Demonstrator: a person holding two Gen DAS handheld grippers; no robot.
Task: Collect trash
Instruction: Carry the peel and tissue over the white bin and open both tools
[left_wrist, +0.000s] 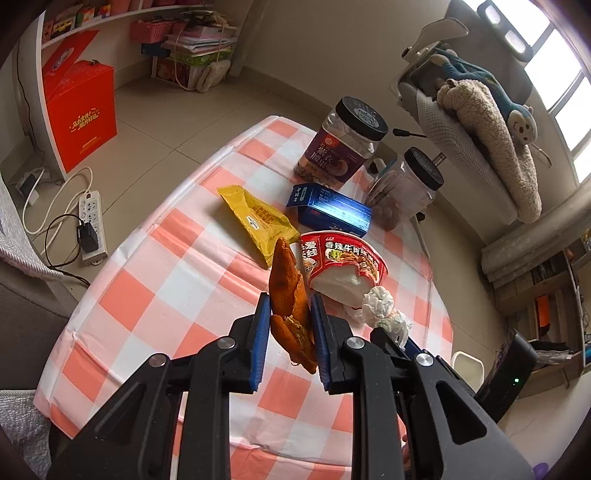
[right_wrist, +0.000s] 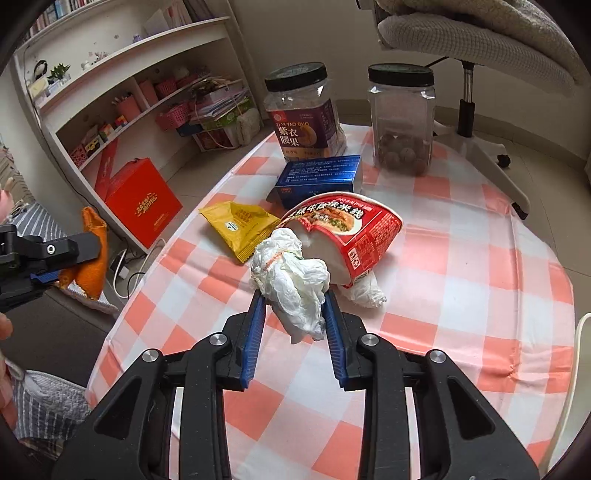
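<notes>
My left gripper (left_wrist: 290, 306) is shut on an orange peel (left_wrist: 286, 291) and holds it above the checked tablecloth (left_wrist: 155, 295). The left gripper with the peel (right_wrist: 92, 254) also shows at the left edge of the right wrist view. My right gripper (right_wrist: 295, 302) is shut on a crumpled white tissue (right_wrist: 291, 273), lifted above the table. That tissue (left_wrist: 384, 310) shows in the left wrist view too. A torn red noodle cup (right_wrist: 354, 236) lies on its side with another tissue (right_wrist: 365, 291) under it. A yellow wrapper (right_wrist: 240, 225) lies to its left.
A blue box (right_wrist: 317, 177), a purple-labelled nut jar (right_wrist: 303, 110) and a clear jar of round nuts (right_wrist: 400, 118) stand at the table's far end. An office chair (right_wrist: 469, 44) is behind. A red box (right_wrist: 142, 201), shelves and a power strip (left_wrist: 90, 221) are on the left.
</notes>
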